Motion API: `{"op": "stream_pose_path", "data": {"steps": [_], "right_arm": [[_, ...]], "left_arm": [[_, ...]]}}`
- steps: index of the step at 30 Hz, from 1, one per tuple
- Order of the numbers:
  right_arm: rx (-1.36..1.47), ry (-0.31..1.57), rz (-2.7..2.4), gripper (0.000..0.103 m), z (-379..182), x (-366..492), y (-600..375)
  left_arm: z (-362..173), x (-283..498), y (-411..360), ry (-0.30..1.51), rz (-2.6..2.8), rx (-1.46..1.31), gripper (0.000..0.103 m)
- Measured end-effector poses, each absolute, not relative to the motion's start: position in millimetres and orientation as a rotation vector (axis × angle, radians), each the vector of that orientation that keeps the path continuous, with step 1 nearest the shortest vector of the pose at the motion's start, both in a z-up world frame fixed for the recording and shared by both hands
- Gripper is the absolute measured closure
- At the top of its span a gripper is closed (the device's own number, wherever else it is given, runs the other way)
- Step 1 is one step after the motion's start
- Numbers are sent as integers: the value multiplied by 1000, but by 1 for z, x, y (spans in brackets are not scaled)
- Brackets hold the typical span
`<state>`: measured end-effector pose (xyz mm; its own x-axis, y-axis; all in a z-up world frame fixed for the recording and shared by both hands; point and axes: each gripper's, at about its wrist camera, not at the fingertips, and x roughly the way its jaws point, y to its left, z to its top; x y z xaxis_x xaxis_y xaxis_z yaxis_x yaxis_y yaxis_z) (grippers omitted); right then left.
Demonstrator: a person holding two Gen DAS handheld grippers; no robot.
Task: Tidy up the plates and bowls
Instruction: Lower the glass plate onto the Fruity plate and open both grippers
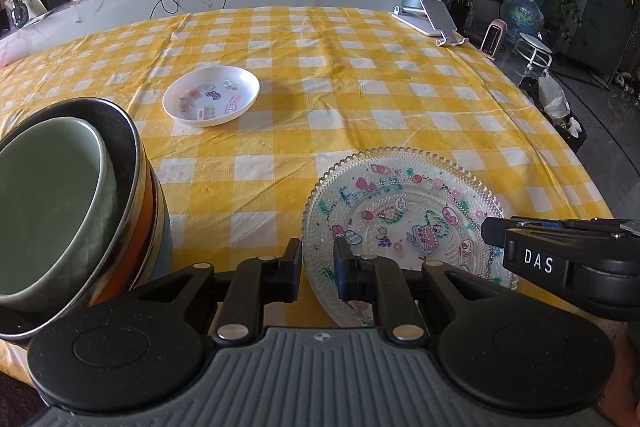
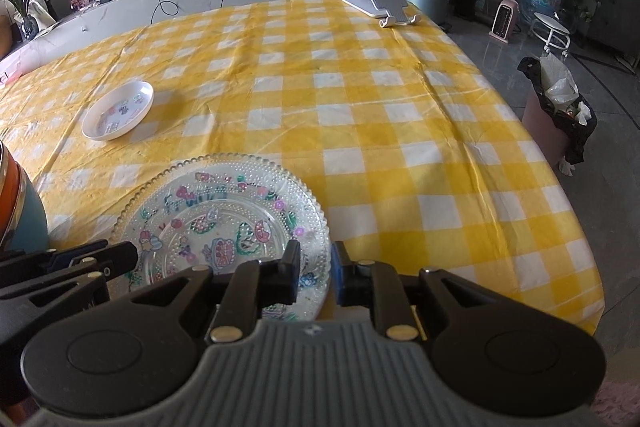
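While both tongs (image 1: 318, 259) (image 2: 316, 267) straddle its rim, slightly apart: 1 glass plate (image 1: 404, 211), 1 white dish (image 1: 211, 95), 1 bowl stack (image 1: 76, 211).

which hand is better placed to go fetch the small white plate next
Left, probably. The small white sticker-decorated plate lies almost straight ahead of the left gripper, but far off to the left of the right gripper. Both straddle the clear beaded glass plate's rim.

Both wrist cams sit low and close, facing forward across the surface (image 1: 360, 75) toward the far wall. Left view sits left of right. Shared: glass plate (image 1: 404, 211) (image 2: 224, 211), white dish (image 1: 211, 95) (image 2: 118, 110).
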<state>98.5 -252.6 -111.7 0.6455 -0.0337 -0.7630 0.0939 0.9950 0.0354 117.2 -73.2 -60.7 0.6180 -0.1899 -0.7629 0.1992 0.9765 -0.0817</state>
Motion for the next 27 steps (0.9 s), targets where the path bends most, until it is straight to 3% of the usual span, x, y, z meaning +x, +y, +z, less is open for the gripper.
{"op": "stream_pose_path", "data": {"steps": [2,3,5,9,11,18,23,27], "right_arm": [[83,858,-79,71,-110,98,-253],[86,854,-82,68,-109,98,-254],[97,846,-82,67,-108,98,-255],[156,807,-71,59,-103,98,-261],[199,792,-63,53,-100,100,-265],[275,739,3,48,-90,116,-264],[243,706,110,38,-80,137,-239],[223,731,176,38,-81,162,-219]], "left_arm": [[-61,117,-76,882,-224,38,76],[-60,118,-76,885,-222,46,73],[-59,119,-77,889,-226,45,71],[-46,122,-71,887,-249,-8,55],[-38,126,-67,890,-264,-36,54],[0,156,-46,923,-346,-123,54],[23,194,-20,952,-355,-103,54],[34,225,-1,987,-349,-41,54]]}}
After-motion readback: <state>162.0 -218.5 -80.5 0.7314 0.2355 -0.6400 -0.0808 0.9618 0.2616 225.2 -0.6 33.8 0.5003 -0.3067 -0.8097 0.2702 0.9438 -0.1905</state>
